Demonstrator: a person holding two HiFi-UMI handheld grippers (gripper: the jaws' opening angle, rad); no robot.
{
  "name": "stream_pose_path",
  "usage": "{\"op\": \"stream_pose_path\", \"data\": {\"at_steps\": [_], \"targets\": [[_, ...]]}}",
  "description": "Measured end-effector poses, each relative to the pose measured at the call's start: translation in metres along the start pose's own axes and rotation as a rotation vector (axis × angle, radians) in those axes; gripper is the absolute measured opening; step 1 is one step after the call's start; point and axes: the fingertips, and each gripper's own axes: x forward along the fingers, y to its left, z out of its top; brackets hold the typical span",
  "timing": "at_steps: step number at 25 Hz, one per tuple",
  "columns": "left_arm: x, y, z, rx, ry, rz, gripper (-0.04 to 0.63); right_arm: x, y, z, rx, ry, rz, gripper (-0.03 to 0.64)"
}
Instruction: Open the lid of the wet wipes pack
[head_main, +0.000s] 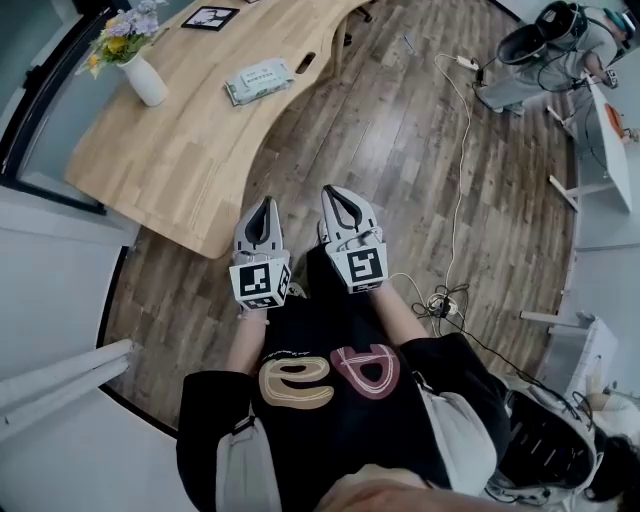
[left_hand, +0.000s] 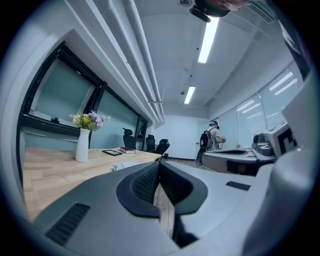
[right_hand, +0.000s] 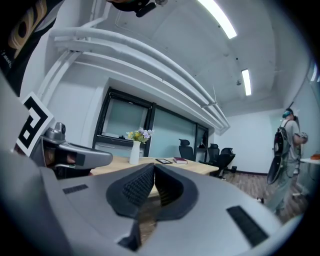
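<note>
Chest-high, left gripper (head_main: 266, 201) and right gripper (head_main: 329, 190) were clenched, empty; wet wipes pack (head_main: 259, 80) lay well apart on surface (head_main: 180, 150). Best approach first, brace one end.

Both are held level, side by side, close in front of the torso. The left gripper (head_main: 266, 203) is seen with jaws together, nothing clamped between them. The right gripper (head_main: 329, 192) is likewise closed and empty.

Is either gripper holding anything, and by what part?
Nothing is held. The left gripper and right gripper are both shut and empty; the wet wipes pack lies on the table, away from both.
</note>
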Motion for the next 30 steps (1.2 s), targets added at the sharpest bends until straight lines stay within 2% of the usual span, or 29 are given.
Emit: {"op": "stream_pose_path", "data": {"at_steps": [6,18,30], "targets": [[0.044,0.009,0.009,0.006,-0.033,0.022,0.014,0.046,-0.030,-0.010,0.038,0.014,0.047,0.012],[0.156,0.031,0.006,0.039,0.021,0.158,0.014,0.147,-0.100,-0.019,0.057,0.025,0.161,0.012],[0.230,0.035,0.003,-0.014,0.036,0.280,0.014,0.211,-0.151,-0.028,0.030,0.038,0.320,0.012]]}}
